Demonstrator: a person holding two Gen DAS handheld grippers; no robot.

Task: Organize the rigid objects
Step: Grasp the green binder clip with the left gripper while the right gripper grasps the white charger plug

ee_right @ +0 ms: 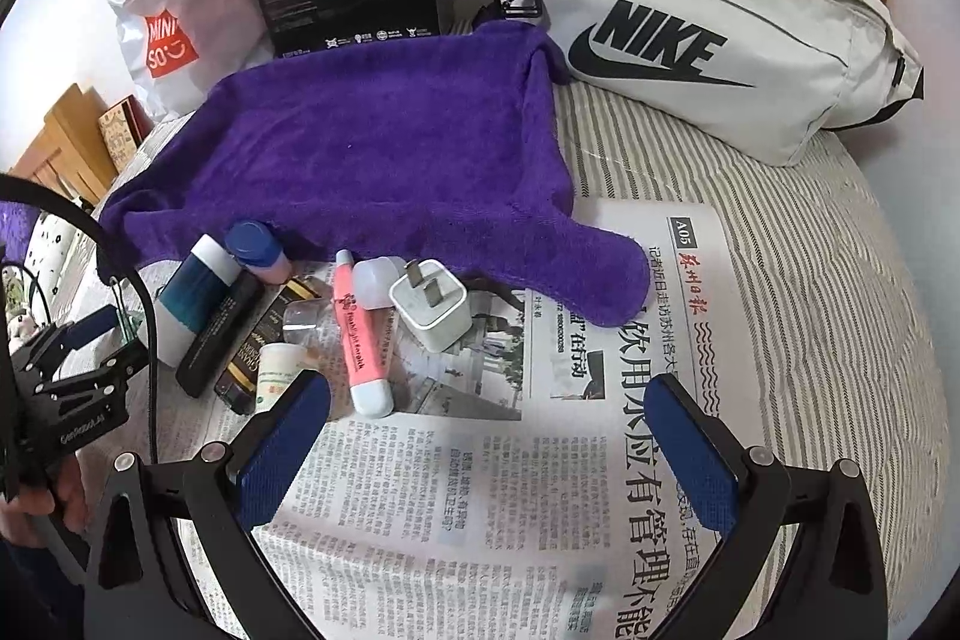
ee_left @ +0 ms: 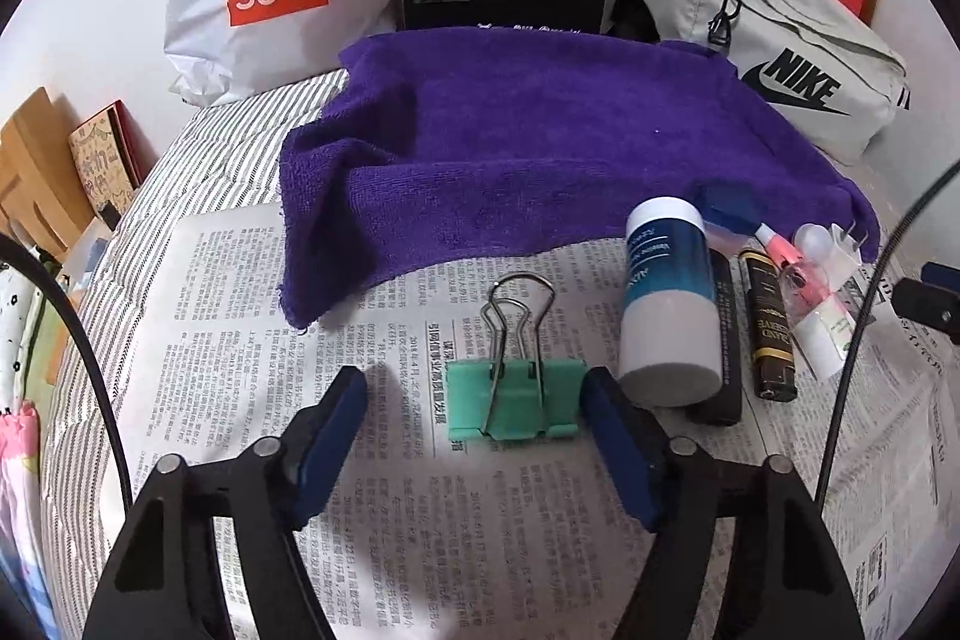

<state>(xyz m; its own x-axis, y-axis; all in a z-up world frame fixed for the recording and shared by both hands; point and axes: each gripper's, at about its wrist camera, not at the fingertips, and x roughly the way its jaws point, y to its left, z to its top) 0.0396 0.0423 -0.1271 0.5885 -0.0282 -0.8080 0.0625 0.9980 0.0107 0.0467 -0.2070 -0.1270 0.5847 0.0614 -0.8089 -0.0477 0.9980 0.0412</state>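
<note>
left gripper jaws apart astride green metal binder clip | centre it, squeeze body, not wire handles | right gripper jaws apart, empty

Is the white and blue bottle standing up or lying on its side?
Lying on its side. The white and blue bottle rests lengthwise on the newspaper, its flat round end facing the left wrist camera, beside the green binder clip.

Both grippers: black frames w/ silver screws, blue textured pads, black cables.
</note>
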